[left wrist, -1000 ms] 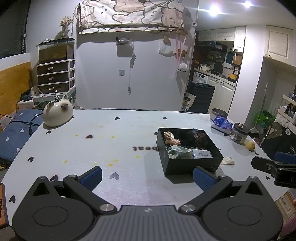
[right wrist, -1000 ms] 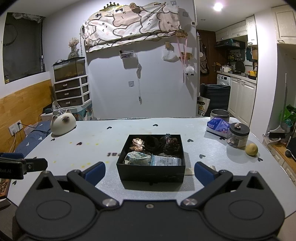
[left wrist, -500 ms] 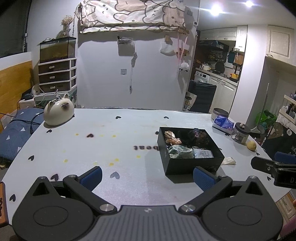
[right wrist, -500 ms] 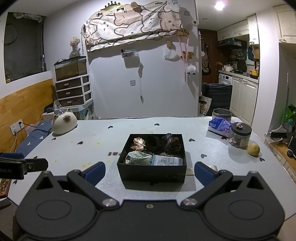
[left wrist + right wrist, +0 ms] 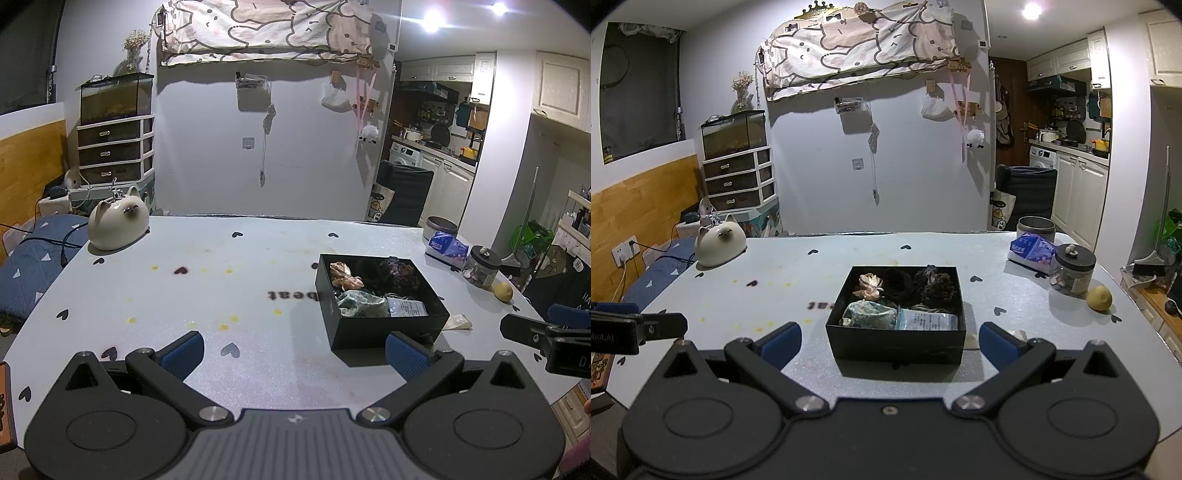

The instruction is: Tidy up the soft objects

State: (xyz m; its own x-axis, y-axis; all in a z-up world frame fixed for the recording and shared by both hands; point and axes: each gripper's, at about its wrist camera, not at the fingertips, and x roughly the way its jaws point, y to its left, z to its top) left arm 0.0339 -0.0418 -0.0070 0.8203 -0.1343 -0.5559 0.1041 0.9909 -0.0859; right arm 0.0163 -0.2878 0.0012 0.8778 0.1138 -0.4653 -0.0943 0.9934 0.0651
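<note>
A black open box [image 5: 894, 343] [image 5: 384, 334] sits on the pale table [image 5: 798, 266]. Inside lie a pink fabric flower [image 5: 870, 286], dark scrunchies [image 5: 934, 284], a green crumpled cloth [image 5: 870, 314] and a clear packet [image 5: 929, 321]. My right gripper [image 5: 888, 341] is open, its blue pads on either side of the box's near wall, just short of it. My left gripper [image 5: 293, 354] is open over bare table to the left of the box. A small pale scrap [image 5: 458, 322] lies right of the box.
A cream cat-shaped ornament [image 5: 118, 223] stands at the far left of the table. At the far right are a tin [image 5: 1036, 227], a blue tissue pack [image 5: 1030, 251], a lidded glass jar [image 5: 1073, 273] and a yellow fruit [image 5: 1099, 298].
Both views have drifted only slightly; the box sits a touch nearer the right gripper. Both grippers stay open and nothing has been picked up.
</note>
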